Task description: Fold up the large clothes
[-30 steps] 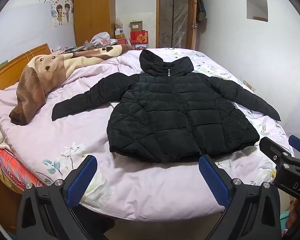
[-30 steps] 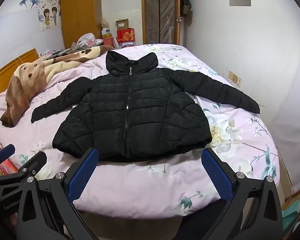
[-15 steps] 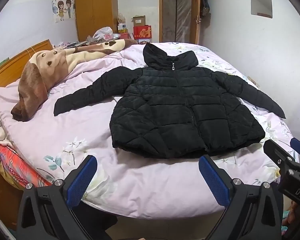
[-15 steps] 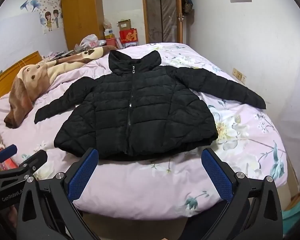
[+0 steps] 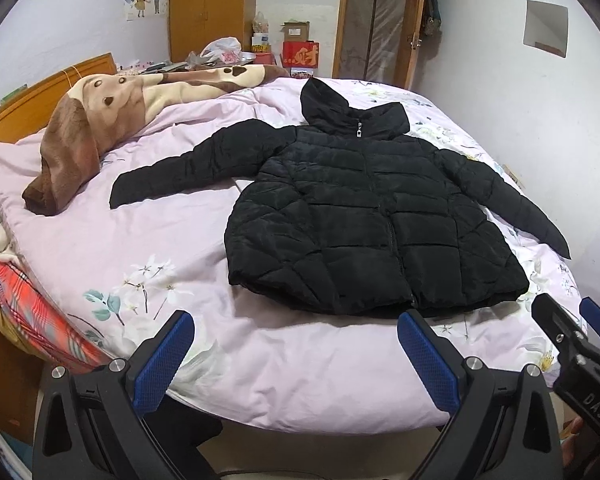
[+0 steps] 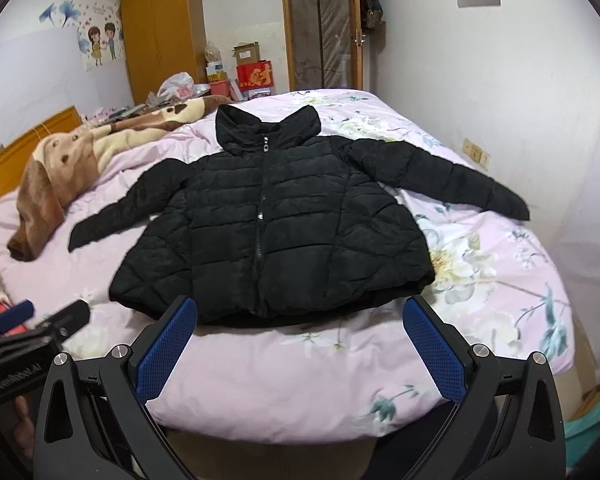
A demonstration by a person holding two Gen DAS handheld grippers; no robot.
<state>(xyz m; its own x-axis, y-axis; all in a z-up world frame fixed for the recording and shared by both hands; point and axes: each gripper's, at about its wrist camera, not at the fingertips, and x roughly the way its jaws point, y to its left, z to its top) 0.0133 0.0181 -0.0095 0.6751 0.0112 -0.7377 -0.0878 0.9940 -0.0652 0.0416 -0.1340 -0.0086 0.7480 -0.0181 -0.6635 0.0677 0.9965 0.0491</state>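
Left wrist cam: black puffer jacket [image 5: 364, 216] lies flat on the pink bed [image 5: 140, 248], zipped, sleeves spread. Left gripper [image 5: 296, 360] jaws wide apart, holding nothing.

Right wrist cam: same jacket, right gripper [image 6: 300, 344] jaws apart too, short of the hem.

Bedroom with pale, plain walls [image 6: 540, 80]. A bed [image 5: 300, 380] under a pink floral cover fills the floor area; a wooden headboard [image 5: 40, 92] stands at its left side. An orange-brown wardrobe [image 6: 160, 36] occupies the far corner, beside a cartoon wall sticker [image 6: 100, 44]. A wood-framed door [image 6: 320, 36] stands in the far wall, with stacked boxes [image 6: 252, 68] beside it. Lighting even.
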